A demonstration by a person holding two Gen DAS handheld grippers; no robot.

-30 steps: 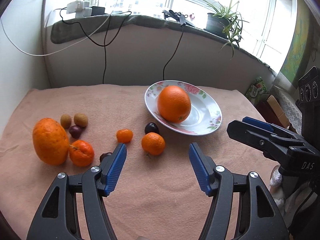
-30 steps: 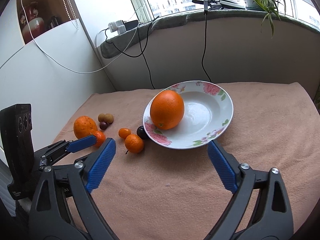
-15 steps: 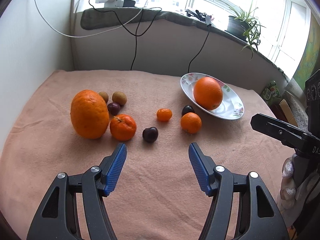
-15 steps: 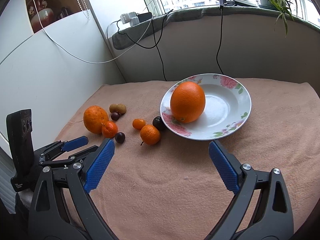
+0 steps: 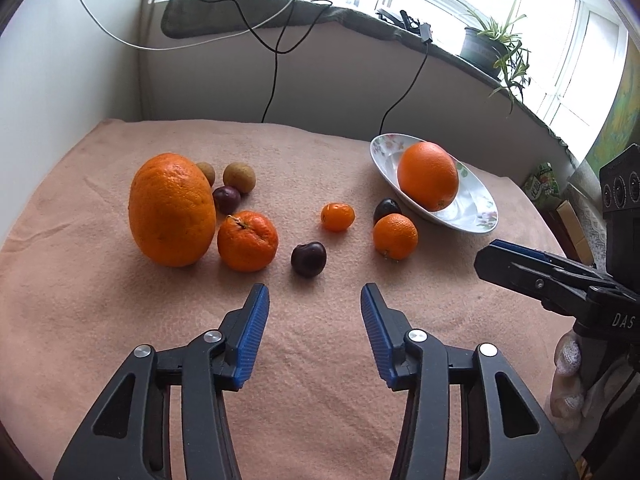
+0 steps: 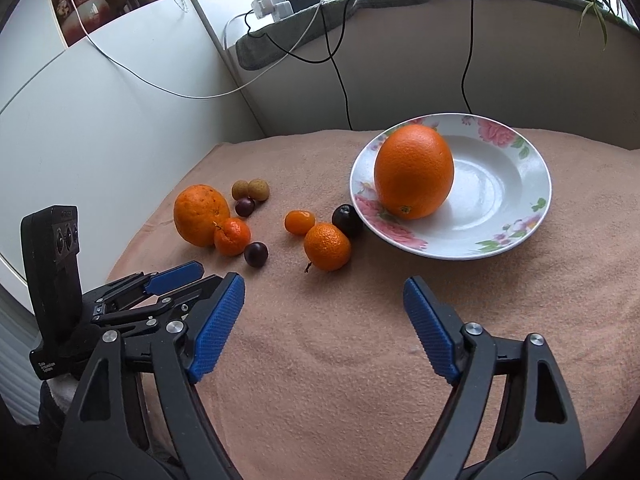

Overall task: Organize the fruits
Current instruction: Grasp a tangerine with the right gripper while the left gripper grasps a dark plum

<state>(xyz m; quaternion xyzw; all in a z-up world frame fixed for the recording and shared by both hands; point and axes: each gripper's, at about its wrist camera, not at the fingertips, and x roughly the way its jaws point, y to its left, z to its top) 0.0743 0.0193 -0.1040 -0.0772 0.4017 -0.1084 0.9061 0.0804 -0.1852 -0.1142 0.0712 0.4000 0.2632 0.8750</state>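
Observation:
A floral plate (image 5: pixel 476 216) (image 6: pixel 504 188) holds one big orange (image 5: pixel 427 175) (image 6: pixel 414 172). On the pink cloth lie a large orange (image 5: pixel 172 209) (image 6: pixel 200 216), a mandarin (image 5: pixel 247 241) (image 6: pixel 232 236), a second mandarin (image 5: pixel 395 237) (image 6: pixel 327 246), a small kumquat (image 5: pixel 337 217) (image 6: pixel 299 222), dark plums (image 5: pixel 308 259) (image 6: pixel 256 254) and two brown longans (image 5: pixel 239 177). My left gripper (image 5: pixel 315 300) is open and empty, just short of the near plum. My right gripper (image 6: pixel 324 300) is open and empty, in front of the plate.
Another plum (image 5: pixel 386 210) rests against the plate's rim. A wall and a ledge with cables (image 5: pixel 276 32) close the back. A potted plant (image 5: pixel 492 48) stands on the sill. The cloth's right edge drops off by boxes (image 5: pixel 560 208).
My left gripper has swung left and moved toward the loose fruit. The right gripper has drifted slightly left. Both stay open.

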